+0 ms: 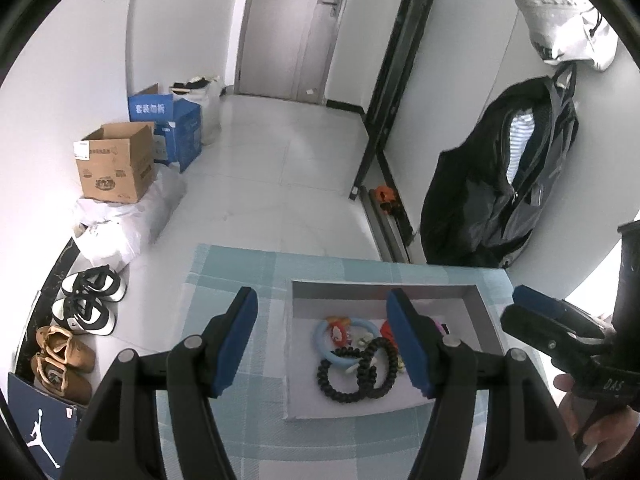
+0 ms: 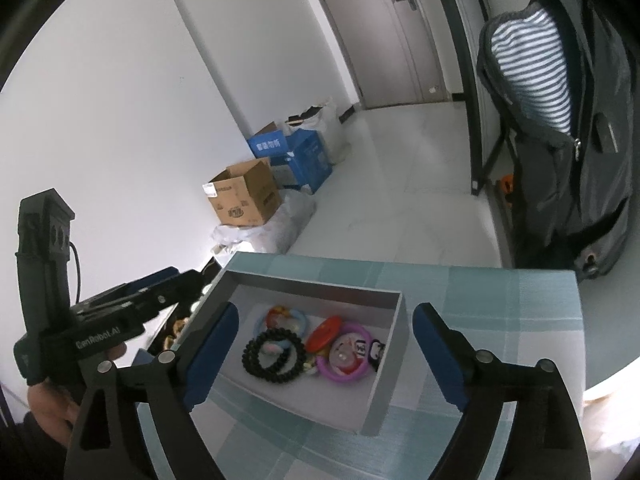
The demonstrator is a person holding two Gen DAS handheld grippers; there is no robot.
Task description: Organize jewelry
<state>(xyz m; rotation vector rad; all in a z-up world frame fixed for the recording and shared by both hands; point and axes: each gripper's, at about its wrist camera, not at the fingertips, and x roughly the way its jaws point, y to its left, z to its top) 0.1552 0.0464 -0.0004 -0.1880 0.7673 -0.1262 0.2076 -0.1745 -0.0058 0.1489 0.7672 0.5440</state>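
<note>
Your left gripper [image 1: 328, 344] hangs over the gray tray [image 1: 380, 288] with jaws apart, nothing between the pads. Your right gripper [image 2: 324, 354] is spread wide and empty too. The jewelry's all piled in that tray on the plaid mat [image 2: 500, 320]: black bead bracelets [image 2: 272, 354], a purple ring [image 2: 346, 354], a light blue one [image 1: 344, 340].

Grey tray [image 2: 390, 364] on a pale blue plaid cloth [image 2: 500, 312]. In the tray: black beaded bracelets [image 2: 272, 356], light blue ring [image 1: 320, 344], purple ring [image 2: 344, 372], red disc [image 2: 324, 334]. Gripper pads [image 1: 236, 340] blue, arms black. Behind the tray: brown cardboard box [image 1: 116, 168], blue box [image 1: 180, 128]. Right of the tray: black backpack [image 1: 500, 184] with blue-white striped lining. White floor.
</note>
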